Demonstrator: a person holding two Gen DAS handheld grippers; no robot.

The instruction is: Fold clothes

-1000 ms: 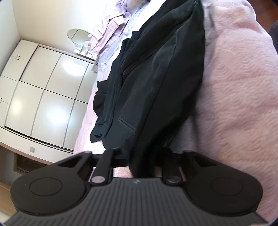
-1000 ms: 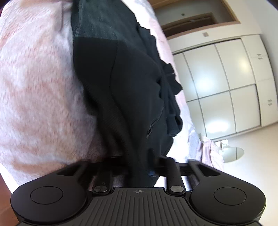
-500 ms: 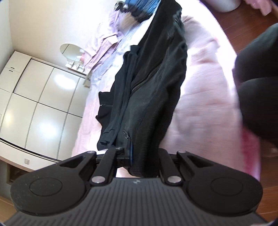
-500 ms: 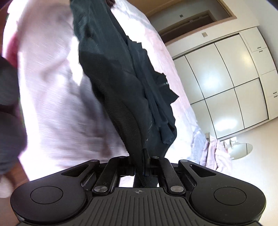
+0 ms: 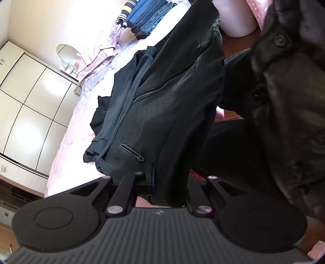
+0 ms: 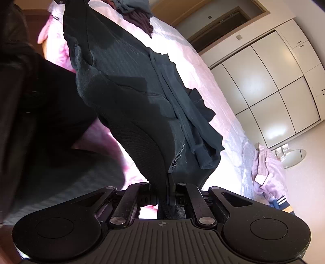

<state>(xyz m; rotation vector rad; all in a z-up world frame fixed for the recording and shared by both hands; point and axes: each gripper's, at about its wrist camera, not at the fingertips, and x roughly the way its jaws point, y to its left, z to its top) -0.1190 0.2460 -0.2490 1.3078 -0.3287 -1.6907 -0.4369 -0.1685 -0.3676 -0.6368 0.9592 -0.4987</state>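
A black zip-up jacket (image 5: 162,105) with a drawstring and a zipped pocket hangs stretched between my two grippers above a pink bed (image 5: 69,132). My left gripper (image 5: 168,182) is shut on one ribbed hem corner, which fills the space between its fingers. In the right wrist view the same jacket (image 6: 138,97) runs up from my right gripper (image 6: 165,195), which is shut on the other hem corner beside the zipper end. The fingertips are hidden by cloth in both views.
A person in dark clothing (image 5: 284,111) stands close at the right. Folded blue clothes (image 5: 142,18) and a lilac garment (image 5: 97,54) lie at the far end of the bed. White wardrobe doors (image 5: 30,105) and a round mirror (image 5: 67,48) stand beyond.
Both grippers have lifted the jacket off the bed and drawn it back towards the person. The right gripper's fingers have closed tight on the hem. More of the room shows.
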